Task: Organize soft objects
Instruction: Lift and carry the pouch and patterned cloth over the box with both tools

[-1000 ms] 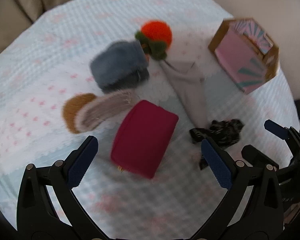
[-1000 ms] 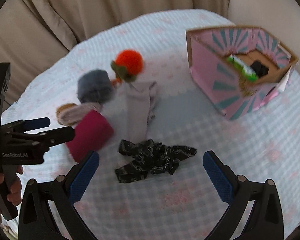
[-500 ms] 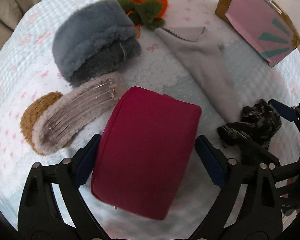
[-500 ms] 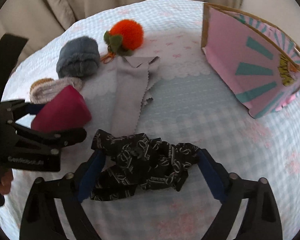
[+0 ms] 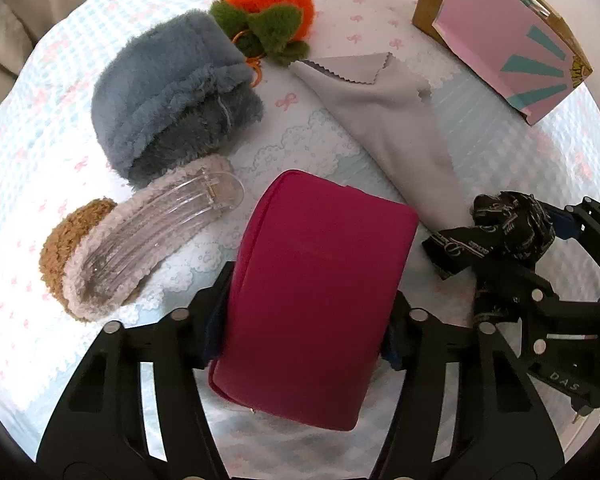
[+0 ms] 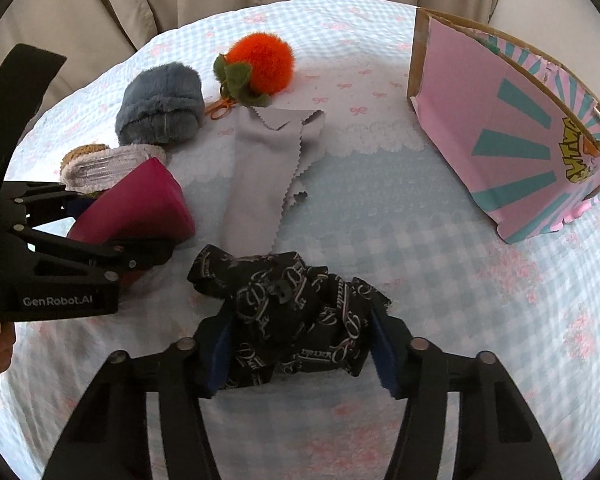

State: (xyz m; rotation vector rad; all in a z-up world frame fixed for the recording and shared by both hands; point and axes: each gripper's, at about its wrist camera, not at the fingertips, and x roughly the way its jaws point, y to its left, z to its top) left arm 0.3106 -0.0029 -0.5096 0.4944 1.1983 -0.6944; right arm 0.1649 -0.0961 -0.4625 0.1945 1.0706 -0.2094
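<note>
Pouch (image 5: 312,300) between hand-held gripper (image 5: 306,324) fingers

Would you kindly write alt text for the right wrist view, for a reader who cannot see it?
The right gripper closes on a black patterned scarf on a pale blue checked tablecloth. At left, the left gripper clamps a magenta pouch. Beyond lie a grey cloth, a blue-grey furry pouch, an orange pompom and a pink box.

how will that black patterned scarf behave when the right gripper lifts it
The black scarf lies crumpled in loose folds, so it is probably floppy and will dangle. It looks thin, likely light. Bunched between the right gripper fingers, loose ends may drag.
</note>
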